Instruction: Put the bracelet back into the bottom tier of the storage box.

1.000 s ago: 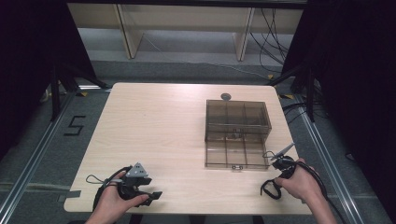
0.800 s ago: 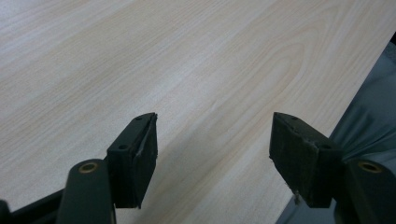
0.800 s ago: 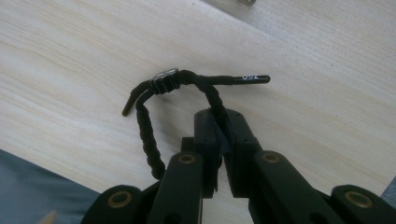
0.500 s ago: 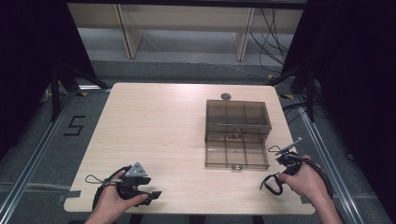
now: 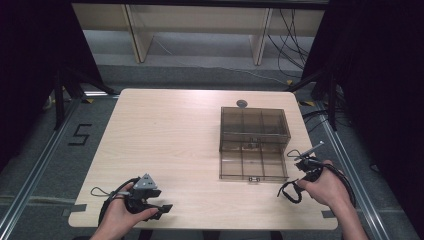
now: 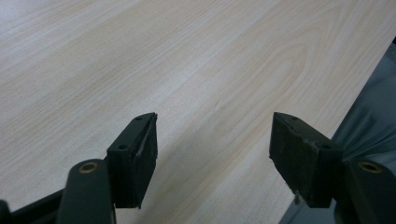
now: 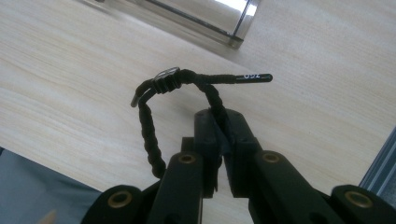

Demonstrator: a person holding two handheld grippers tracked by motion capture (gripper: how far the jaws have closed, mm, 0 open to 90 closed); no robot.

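Between right gripper [image 7: 223, 128] jaws: black cord [image 7: 148, 126] clamped; left gripper [image 6: 212, 154] jaws apart.

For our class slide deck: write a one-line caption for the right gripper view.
Right gripper, jaws shut on a black braided cord, above the wooden table beside a clear box.

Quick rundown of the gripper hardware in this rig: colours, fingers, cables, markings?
Both are black. The left gripper carries a grey three-cornered plate on top and trails a looped black cable. Its fingers are flat, blocky black pads on arms with brass-coloured pivot bushings. The right gripper has the same black arms and brass bushings, and a black cable trails from it too. No sleeves show at the wrists.
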